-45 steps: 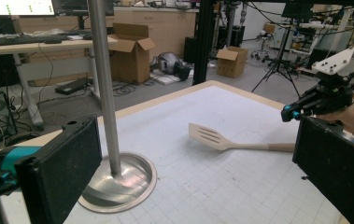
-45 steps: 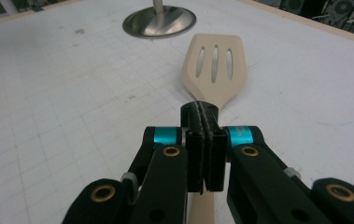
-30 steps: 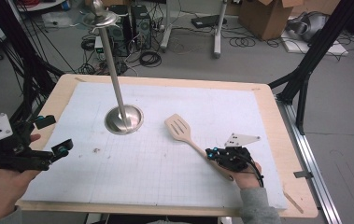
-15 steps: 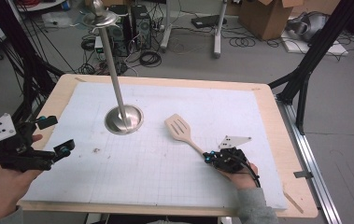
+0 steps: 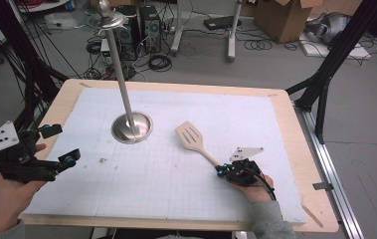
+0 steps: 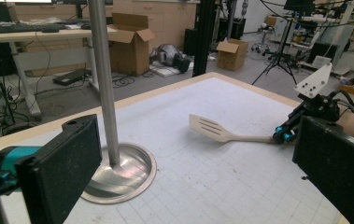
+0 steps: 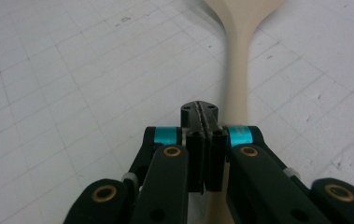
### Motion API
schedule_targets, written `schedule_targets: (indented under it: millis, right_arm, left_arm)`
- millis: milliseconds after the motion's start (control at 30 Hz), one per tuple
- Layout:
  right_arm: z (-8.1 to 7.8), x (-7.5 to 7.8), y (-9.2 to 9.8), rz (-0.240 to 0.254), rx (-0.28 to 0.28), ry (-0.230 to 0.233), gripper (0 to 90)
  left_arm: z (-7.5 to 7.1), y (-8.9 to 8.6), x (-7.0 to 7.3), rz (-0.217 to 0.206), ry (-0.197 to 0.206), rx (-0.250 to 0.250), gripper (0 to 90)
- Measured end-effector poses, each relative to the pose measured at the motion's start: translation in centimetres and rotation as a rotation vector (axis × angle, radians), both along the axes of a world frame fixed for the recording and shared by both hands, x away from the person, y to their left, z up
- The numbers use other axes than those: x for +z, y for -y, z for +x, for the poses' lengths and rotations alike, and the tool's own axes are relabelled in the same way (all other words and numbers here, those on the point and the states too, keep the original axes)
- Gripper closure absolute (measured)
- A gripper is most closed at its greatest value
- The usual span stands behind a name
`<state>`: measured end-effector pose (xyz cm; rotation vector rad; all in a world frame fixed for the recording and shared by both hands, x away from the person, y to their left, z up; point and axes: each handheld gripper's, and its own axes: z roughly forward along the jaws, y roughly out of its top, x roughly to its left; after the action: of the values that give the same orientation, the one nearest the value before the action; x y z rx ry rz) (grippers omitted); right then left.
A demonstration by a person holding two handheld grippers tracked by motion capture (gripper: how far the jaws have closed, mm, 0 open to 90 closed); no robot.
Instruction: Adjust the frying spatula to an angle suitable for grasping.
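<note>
I see the pale wooden slotted spatula [image 5: 194, 139] lying flat on the white gridded bench [image 5: 176, 189], right of the steel pole's round base [image 5: 132, 127]. My right hand-held gripper [image 5: 220, 171] sits at its handle end, jaws closed together beside the handle, gripping nothing. My left hand-held gripper [image 5: 59, 147] hangs wide open and empty.

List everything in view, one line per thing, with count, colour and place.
spatula: one, pale wood, slotted blade, right of centre on the mat, handle end at the right gripper
stand: one, silver, round base and upright pole, left of centre
mat: one, white with a grid, covering the table
table: one, light wood
cardboard boxes: brown, on the floor beyond the table
left gripper: black with teal, jaws open, left edge
right gripper: black with teal, jaws closed together, above the spatula handle
</note>
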<state>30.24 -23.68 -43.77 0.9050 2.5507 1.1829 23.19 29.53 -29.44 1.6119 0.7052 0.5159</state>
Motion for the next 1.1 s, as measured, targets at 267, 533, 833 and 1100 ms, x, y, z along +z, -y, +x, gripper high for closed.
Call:
schedule_targets:
  millis: [267,533,833,1100]
  right_arm:
    - [0.1,-0.4,-0.2,-0.049,0.006,-0.027,90.0]
    - [0.1,-0.4,0.0,-0.058,0.004,-0.032,90.0]
    - [0.1,-0.4,0.9,-0.053,-0.006,-0.028,90.0]
    - [0.0,-0.3,1.6,-0.069,-0.01,-0.014,90.0]
  left_arm:
    - [0.1,0.0,-0.2,0.002,-0.008,0.001,1.8]
    - [0.2,0.0,-0.3,0.001,-0.014,0.001,1.8]
    - [0.2,-0.1,-0.3,-0.006,-0.012,0.003,1.8]
    - [0.1,-0.2,-0.3,-0.005,-0.011,0.006,1.8]
